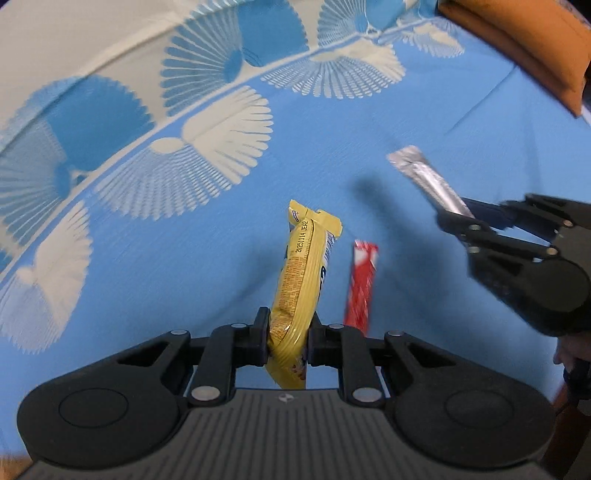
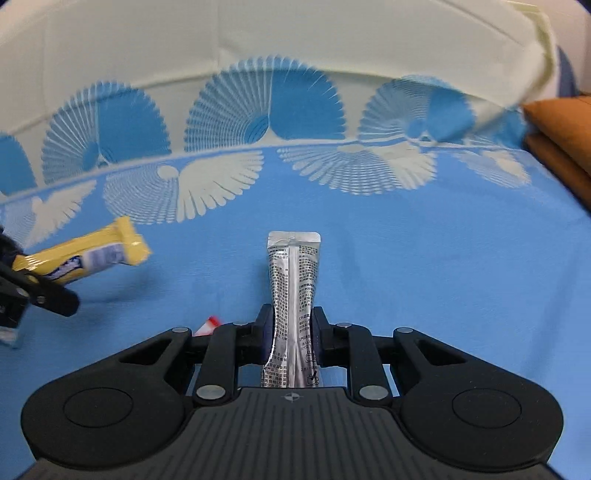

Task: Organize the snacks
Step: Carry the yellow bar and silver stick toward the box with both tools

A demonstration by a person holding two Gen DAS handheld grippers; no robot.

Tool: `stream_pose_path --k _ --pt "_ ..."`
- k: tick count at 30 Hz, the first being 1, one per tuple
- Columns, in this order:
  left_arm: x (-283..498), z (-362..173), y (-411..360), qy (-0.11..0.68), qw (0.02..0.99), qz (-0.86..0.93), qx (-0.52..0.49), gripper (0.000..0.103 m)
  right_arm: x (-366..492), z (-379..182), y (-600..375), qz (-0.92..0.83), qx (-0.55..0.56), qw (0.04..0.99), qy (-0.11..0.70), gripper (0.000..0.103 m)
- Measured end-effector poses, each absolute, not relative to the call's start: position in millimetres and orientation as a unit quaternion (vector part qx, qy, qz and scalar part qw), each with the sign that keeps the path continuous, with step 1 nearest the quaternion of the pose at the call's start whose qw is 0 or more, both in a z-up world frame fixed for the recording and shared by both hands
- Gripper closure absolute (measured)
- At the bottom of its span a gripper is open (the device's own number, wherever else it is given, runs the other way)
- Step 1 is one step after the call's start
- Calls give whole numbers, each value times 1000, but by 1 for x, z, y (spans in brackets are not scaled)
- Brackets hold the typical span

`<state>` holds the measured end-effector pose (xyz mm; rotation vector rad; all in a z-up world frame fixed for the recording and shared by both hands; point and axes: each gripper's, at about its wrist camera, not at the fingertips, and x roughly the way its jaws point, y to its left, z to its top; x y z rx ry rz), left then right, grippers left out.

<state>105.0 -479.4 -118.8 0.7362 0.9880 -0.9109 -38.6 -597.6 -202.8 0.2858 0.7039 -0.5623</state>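
Observation:
My left gripper (image 1: 287, 332) is shut on a yellow snack packet (image 1: 301, 280), which stands up between the pads above the blue cloth. In the right wrist view the same yellow packet (image 2: 85, 256) shows at the left, held by the left gripper (image 2: 33, 286). My right gripper (image 2: 293, 330) is shut on a silver stick sachet (image 2: 293, 280) with printed text. From the left wrist view the silver sachet (image 1: 428, 181) sticks out of the right gripper (image 1: 465, 221) at the right. A red stick packet (image 1: 360, 286) lies on the cloth just right of the left gripper; its tip (image 2: 208, 325) peeks out beside the right gripper.
A blue cloth (image 1: 184, 258) with a white and blue fan pattern covers the surface; its cream border (image 2: 258, 33) runs along the far side. An orange cushion (image 1: 517, 48) lies at the far right corner, and the orange cushion (image 2: 561, 136) appears at the right edge too.

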Motion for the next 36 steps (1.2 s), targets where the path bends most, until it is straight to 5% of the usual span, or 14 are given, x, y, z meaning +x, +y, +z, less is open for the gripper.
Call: stream_pose_path --k 20,36 --pt "-31 25 -218 425 806 -329 247 83 -162 -60 -364 -130 150 940 279 79" --pt "-115 18 -28 436 854 -210 192 83 -195 -46 -184 33 69 938 337 79"
